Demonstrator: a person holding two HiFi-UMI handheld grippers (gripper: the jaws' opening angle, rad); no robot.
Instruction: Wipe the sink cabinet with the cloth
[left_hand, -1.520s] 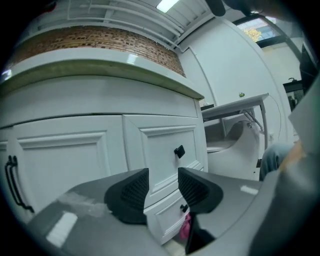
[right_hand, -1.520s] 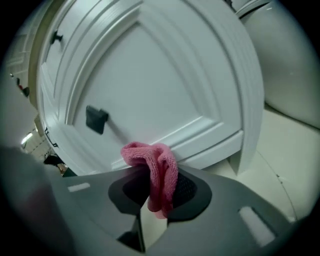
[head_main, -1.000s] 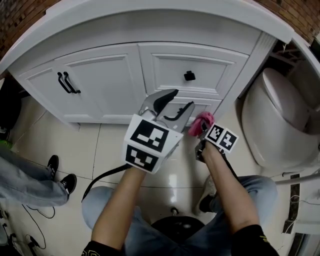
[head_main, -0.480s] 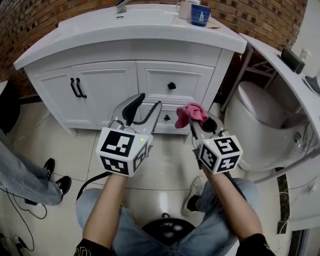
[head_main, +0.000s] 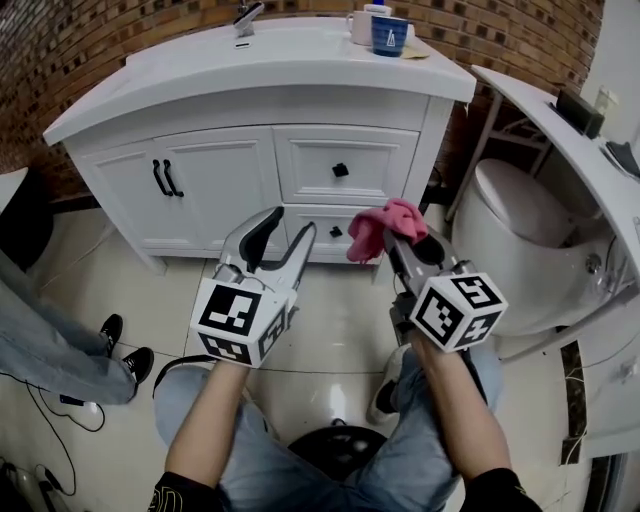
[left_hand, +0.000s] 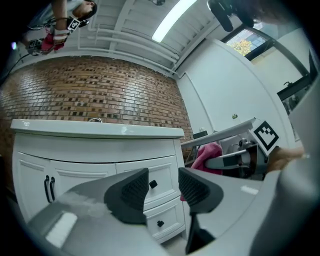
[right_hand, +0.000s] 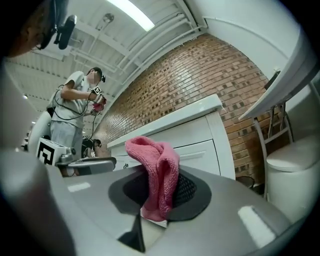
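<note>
Two grippers are held out in front of the sink cabinet (head_main: 240, 170), above a pale tiled floor (head_main: 330, 330). The cloth (head_main: 378, 224), pink and bunched, is clamped between the jaws of the right gripper (right_hand: 159, 192). A fold is seen standing above the pads and a short tail hanging below them. The cloth is held in the air before the drawers and is not touching the cabinet. The left gripper (left_hand: 164, 187) is carried just beside the right one, its jaws set apart with nothing gripped; only the drawer fronts are seen through the gap.

The cabinet is white, with two doors at the left bearing black bar handles (head_main: 165, 178) and two drawers at the right with black knobs (head_main: 340, 170). On its top a tap (head_main: 247, 15), a blue mug (head_main: 388, 33) and a white cup (head_main: 362, 25) are set before a brick wall (head_main: 90, 40). A toilet (head_main: 520, 215) is seen at the right. At the left edge another person's black shoes (head_main: 115, 345) are planted on the floor.
</note>
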